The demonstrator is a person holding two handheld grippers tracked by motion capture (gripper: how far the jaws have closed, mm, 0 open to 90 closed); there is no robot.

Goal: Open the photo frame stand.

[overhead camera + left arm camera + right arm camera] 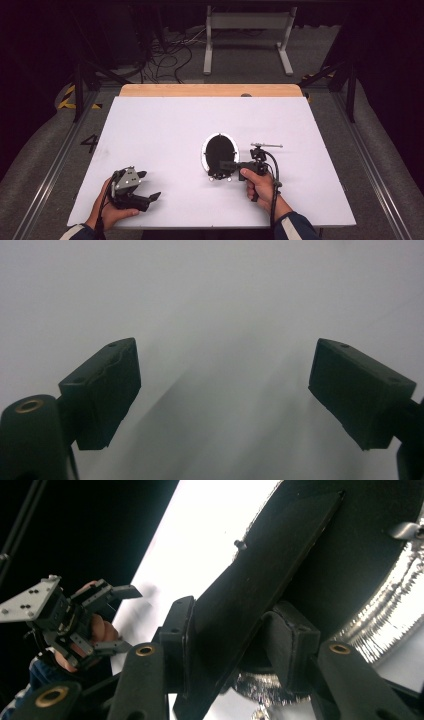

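Observation:
A black round pan (220, 150) with a silvery rim stands tilted at the middle of the white table (165, 125). Its flat black handle (260, 570) runs slantwise between the jaws of my right gripper (232, 640), and both pads lie against it. In the high view the right gripper (227, 165) points left at the pan's near edge, lying on its side in the person's right hand. My left gripper (150, 185) rests low at the front left of the table, held in the left hand. Its jaws stand wide apart with nothing between them (225, 390). The right gripper view also catches it (125, 619).
The table's wooden far edge (210, 90) shows beyond the white sheet. Past it are a grey metal stand (247, 30) and loose cables (170, 55) on the floor. Rails run along both sides of the table.

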